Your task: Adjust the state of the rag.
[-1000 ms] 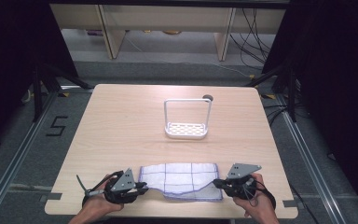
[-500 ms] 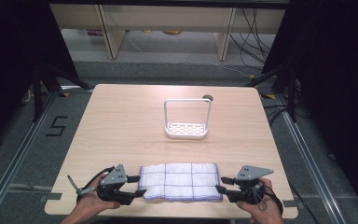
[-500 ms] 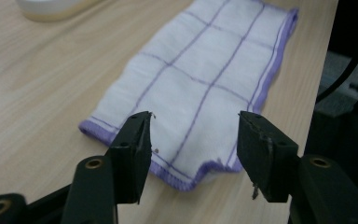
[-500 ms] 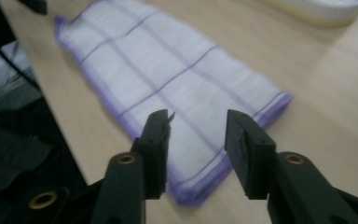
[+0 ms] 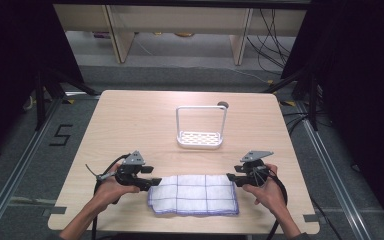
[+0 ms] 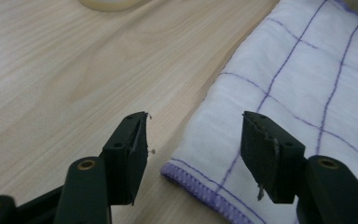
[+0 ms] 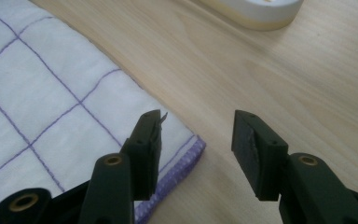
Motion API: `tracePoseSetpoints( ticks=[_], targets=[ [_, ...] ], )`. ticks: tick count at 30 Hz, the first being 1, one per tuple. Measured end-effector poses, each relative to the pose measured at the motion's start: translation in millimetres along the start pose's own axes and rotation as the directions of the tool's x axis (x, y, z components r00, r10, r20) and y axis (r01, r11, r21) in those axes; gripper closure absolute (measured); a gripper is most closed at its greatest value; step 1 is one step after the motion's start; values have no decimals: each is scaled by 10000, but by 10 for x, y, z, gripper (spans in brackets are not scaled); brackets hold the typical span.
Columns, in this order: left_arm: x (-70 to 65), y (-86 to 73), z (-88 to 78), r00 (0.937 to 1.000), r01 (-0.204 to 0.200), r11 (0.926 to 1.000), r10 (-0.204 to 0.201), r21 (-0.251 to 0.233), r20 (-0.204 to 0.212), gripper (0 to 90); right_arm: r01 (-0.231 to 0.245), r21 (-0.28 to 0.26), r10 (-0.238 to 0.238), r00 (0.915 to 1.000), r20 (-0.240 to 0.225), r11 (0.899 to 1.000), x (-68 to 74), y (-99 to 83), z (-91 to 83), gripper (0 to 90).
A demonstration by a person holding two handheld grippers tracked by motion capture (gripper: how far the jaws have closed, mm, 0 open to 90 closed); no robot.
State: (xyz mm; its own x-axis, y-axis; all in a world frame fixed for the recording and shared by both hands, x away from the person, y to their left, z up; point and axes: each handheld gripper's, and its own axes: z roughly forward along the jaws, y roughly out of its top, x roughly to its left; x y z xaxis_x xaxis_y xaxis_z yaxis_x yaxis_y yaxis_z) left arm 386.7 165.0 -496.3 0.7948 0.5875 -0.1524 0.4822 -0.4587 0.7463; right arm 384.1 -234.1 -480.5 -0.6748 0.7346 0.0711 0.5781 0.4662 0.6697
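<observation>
A folded white cloth [image 5: 194,194] with a purple grid and purple hem lies flat near the table's front edge. My left gripper [image 5: 154,183] sits at its left end, jaws apart. The left gripper view shows the cloth [image 6: 307,84] with its hemmed corner under the gap of that gripper [image 6: 193,149], no pad pressing on it. My right gripper [image 5: 231,179] is at the cloth's right end. In its own view the gripper [image 7: 198,144] hovers over the corner of the cloth [image 7: 42,107]. Both pairs of jaws have just been opening, and nothing is gripped.
A white rack [image 5: 200,127] with a tall loop handle stands on the wooden table [image 5: 130,125] past the cloth, and its base edge [image 6: 107,3] [image 7: 256,11] shows in both gripper views. A small dark round thing [image 5: 223,105] lies behind it. Black frames and cables flank the table.
Both grippers held the rumpled cloth's ends a second ago. The cloth has since been laid flat, both jaws have opened off it, and both hands have shifted slightly away from the table's front edge.
</observation>
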Motion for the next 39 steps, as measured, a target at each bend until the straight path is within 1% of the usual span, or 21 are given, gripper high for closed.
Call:
tracePoseSetpoints(
  ticks=[1, 2, 3, 5, 6, 8, 10, 11, 12, 13, 15, 19, 20, 23, 27, 28, 29, 30, 31, 35, 39],
  targets=[
    [14, -1, 16, 10000, 13, 9999, -14, 103, 59, 406, 100, 199, -99, 9999, -54, 9998, -7, 2, 0, 531],
    [13, 0, 45, 9999, 86, 10000, -86, -9, 91, 407, -88, 114, 89, 9999, -63, 9999, 11, -12, 29, 531],
    [13, 0, 45, 9999, 86, 10000, -86, -9, 91, 408, -122, 416, 128, 9998, -153, 9991, 19, -9, 20, 531],
    [-2, -5, 98, 9998, 66, 9997, -70, 230, 186, 410, -248, 401, 257, 9994, -221, 9989, 38, -23, 63, 531],
    [6, -2, 116, 9996, -61, 9997, 54, 246, 266, 410, -92, 531, 104, 9997, -224, 9985, 31, -25, 76, 531],
    [9, -1, 149, 9996, 53, 9996, -61, 265, 291, 411, 24, 402, -19, 9999, -140, 9992, 20, -35, 135, 531],
    [12, -9, 175, 9994, -63, 9990, 48, 442, 340, 413, -67, 699, 83, 9997, -223, 9975, 16, -27, 148, 532],
    [7, -20, 185, 9991, -137, 9985, 116, 531, 396, 428, 59, 498, -54, 9999, -117, 9987, 12, -39, 187, 537],
    [2, -34, 195, 9987, -225, 9981, 198, 576, 475, 457, -70, 816, 84, 9998, -162, 9966, 23, -32, 173, 559],
    [-3, -44, 197, 9982, -322, 9975, 290, 626, 518, 481, 77, 586, -66, 9998, -192, 9983, 21, -45, 203, 589],
    [-18, -64, 198, 9974, -430, 9976, 397, 548, 600, 539, 279, 760, -261, 9993, -252, 9967, 24, -46, 209, 644],
    [-25, -88, 180, 9968, -403, 9983, 373, 415, 701, 716, 56, 629, -25, 9988, -490, 9980, 31, -46, 211, 800],
    [-39, -100, 175, 9972, -189, 9992, 163, 357, 733, 756, 229, 713, -193, 9985, -507, 9972, 23, -41, 206, 817],
    [-70, -111, 137, 9967, -401, 9987, 378, 307, 714, 816, 189, 579, -155, 9981, -591, 9981, 29, -20, 221, 840],
    [-202, -139, 40, 9952, -479, 9988, 467, 125, 864, 832, 407, 401, -389, 9982, -454, 9984, -11, 75, 216, 846],
    [-237, -149, 12, 9948, -462, 9989, 456, 49, 912, 834, 318, 434, -295, 9981, -537, 9986, -17, 118, 205, 847],
    [-272, -160, -14, 9940, -422, 9991, 424, -39, 1007, 835, 495, 256, -483, 9977, -472, 9984, -37, 152, 224, 847],
    [-272, -160, -14, 9940, -422, 9991, 424, -39, 1007, 836, 252, 305, -235, 9982, -560, 9992, -31, 198, 227, 847],
    [-336, -186, -63, 9904, -431, 9989, 449, -166, 1305, 836, 400, 314, -381, 9977, -564, 9987, -41, 243, 241, 848],
    [-429, -255, -87, 9855, -173, 9995, 216, -273, 1682, 838, 725, 265, -713, 9965, -443, 9970, -58, 448, 321, 849],
    [-523, -310, -76, 9815, -27, 9997, 69, -222, 1912, 840, 909, 547, -885, 9950, -452, 9944, -50, 664, 394, 850]
  ],
)
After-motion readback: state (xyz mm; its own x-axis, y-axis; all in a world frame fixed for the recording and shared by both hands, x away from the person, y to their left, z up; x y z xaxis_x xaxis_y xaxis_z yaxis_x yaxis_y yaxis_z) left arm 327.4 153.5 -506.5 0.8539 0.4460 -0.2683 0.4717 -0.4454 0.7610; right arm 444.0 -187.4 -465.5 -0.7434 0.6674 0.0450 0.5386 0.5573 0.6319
